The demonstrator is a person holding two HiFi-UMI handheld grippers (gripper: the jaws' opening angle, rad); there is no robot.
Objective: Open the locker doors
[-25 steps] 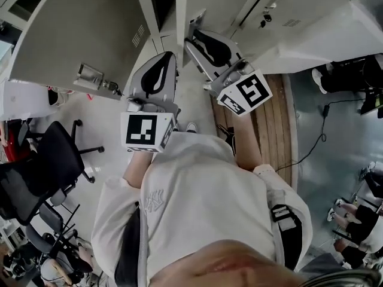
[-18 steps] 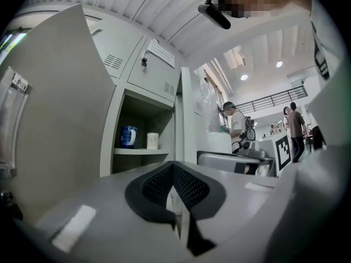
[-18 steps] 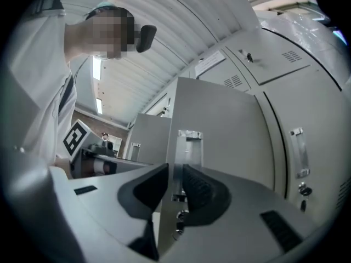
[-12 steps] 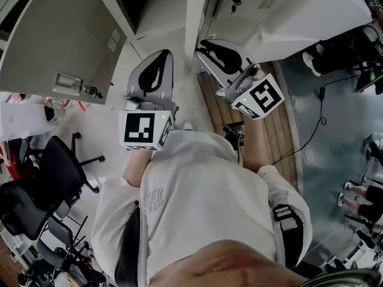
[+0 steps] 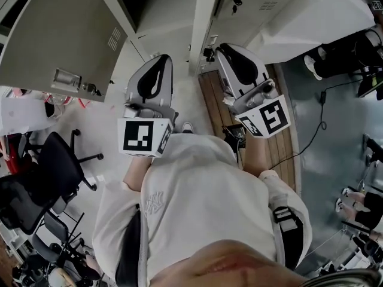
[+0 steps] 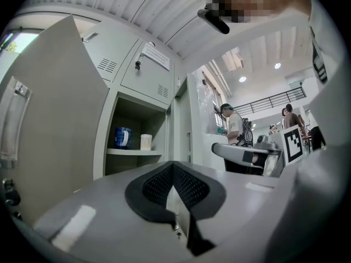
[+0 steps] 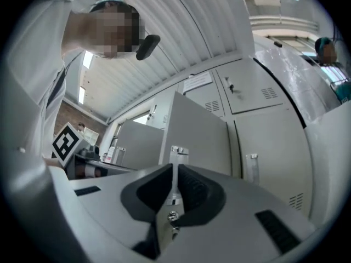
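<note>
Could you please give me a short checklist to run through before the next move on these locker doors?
1. Left grey metal locker door swung open: ok.
2. Left claw shut and empty: ok.
3. Right claw gripping the silver door latch: cannot tell. Its jaws have just been closing, and the latch shows in their narrow gap.
4. Middle grey door fully open: cannot tell.
5. Far-right grey door open: not ok, closed.

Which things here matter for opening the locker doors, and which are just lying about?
For the job: open locker door, second swung-out door, closed door with handle.
Just lying about: blue container and white cup on the shelf, office chair, floor cable.
</note>
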